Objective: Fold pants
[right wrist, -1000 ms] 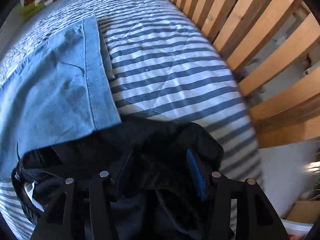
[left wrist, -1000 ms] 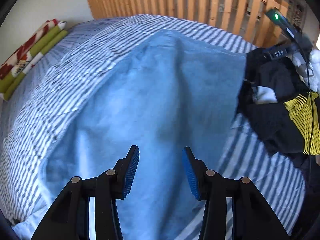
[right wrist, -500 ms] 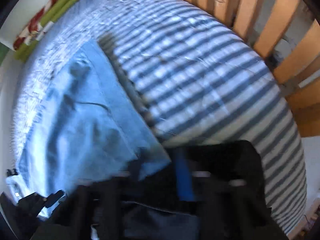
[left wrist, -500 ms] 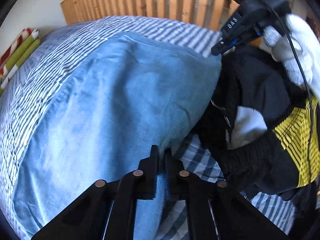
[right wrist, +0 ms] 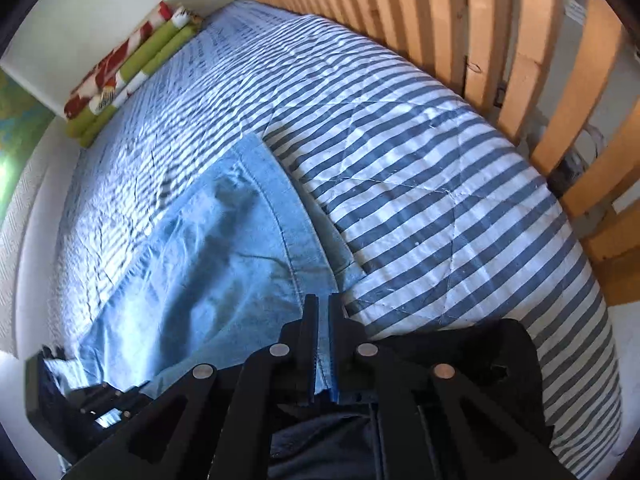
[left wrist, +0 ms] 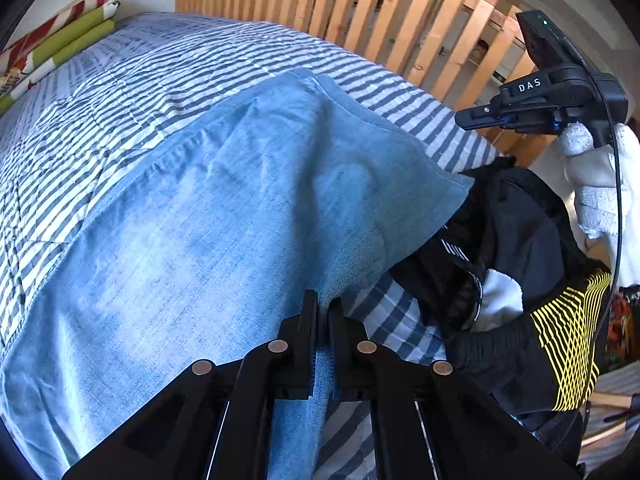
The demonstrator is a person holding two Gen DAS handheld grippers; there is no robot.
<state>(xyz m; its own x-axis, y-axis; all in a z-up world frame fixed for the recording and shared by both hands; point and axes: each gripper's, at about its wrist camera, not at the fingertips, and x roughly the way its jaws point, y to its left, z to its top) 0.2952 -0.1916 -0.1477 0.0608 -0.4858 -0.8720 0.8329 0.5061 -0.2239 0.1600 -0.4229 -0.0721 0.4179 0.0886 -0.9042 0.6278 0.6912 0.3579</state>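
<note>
Light blue denim pants point(left wrist: 200, 220) lie spread on the striped bedding point(left wrist: 140, 80). My left gripper point(left wrist: 324, 308) is shut on their near right edge, and a strip of denim runs down between its fingers. In the right wrist view my right gripper point(right wrist: 324, 304) is shut on the hemmed edge of the pants point(right wrist: 224, 248), with denim showing between its pads. The left wrist view also catches the right gripper point(left wrist: 464, 118) at the upper right, held by a white-gloved hand point(left wrist: 592, 184), just past the pants' far right corner.
A heap of black clothes with a yellow-lined patch point(left wrist: 532, 280) lies right of the pants, also under my right gripper point(right wrist: 500, 356). A wooden slatted rail point(left wrist: 400, 20) borders the bed's far side. Rolled red, white and green cloths point(left wrist: 52, 44) sit in the far left corner.
Both grippers went from open to shut. The left one moved right and closed on the pants' edge. The right one left the black clothes and closed on the pants' hem.
</note>
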